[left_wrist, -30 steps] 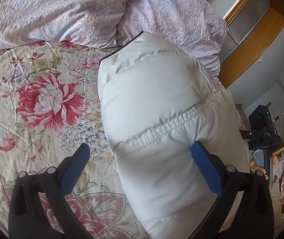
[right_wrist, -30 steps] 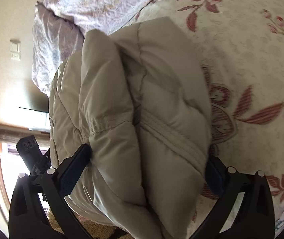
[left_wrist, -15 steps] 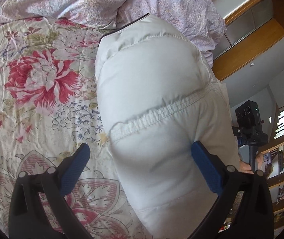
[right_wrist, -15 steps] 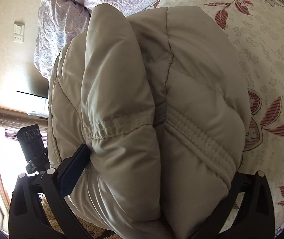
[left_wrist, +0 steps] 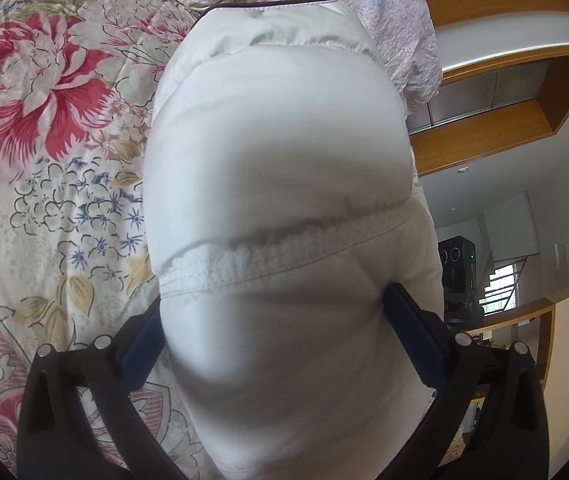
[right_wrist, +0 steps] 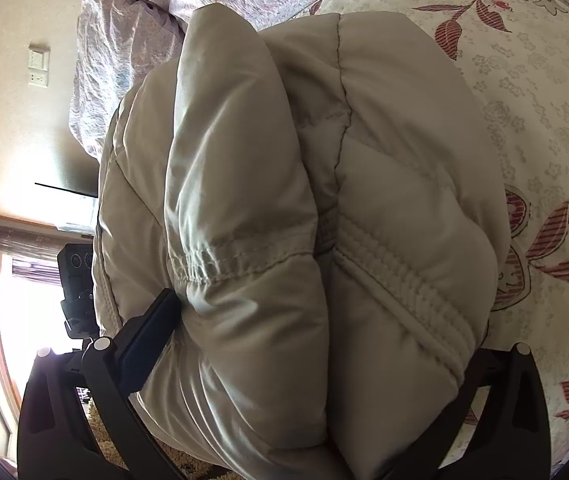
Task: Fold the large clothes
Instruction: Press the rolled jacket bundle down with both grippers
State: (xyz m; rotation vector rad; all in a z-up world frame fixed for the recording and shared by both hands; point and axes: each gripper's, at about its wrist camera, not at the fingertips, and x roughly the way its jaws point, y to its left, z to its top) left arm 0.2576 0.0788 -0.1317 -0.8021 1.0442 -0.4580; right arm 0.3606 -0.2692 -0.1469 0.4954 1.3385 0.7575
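Now, left wrist view —
Garment: puffy white quilted jacket (left_wrist: 276,152) fills the middle of the view, lying on the bed; a gathered elastic seam (left_wrist: 284,248) crosses it.
Left gripper (left_wrist: 280,336): blue-padded fingers (left_wrist: 142,350) spread wide, one on each side of the jacket's near end, pads pressing into the padding; the bulk sits between them.
Bed: floral bedspread (left_wrist: 52,128) with a large red bloom, to the left of the jacket.
Bedding: pale lilac duvet (left_wrist: 396,12) bunched beyond the jacket's far end, touching it.
Background: wooden shelf unit (left_wrist: 496,120) to the right of the jacket; a dark camera on a stand (left_wrist: 458,280) lower right, behind the jacket's edge.

Right wrist view —
Garment: same jacket (right_wrist: 396,184), looking beige in shade, folded into two thick lobes with a crease between them; elastic seams run across both lobes.
Right gripper (right_wrist: 316,344): left finger (right_wrist: 146,344) pressed against the left lobe; right finger hidden behind the padding. Jaws wide, bulk clamped between.
Bed: bedspread (right_wrist: 544,112) to the right of the jacket.
Bedding: lilac duvet (right_wrist: 132,36) above and left of the jacket.
Background: wall switch plate (right_wrist: 39,65) far left; camera (right_wrist: 78,280) left of the jacket.
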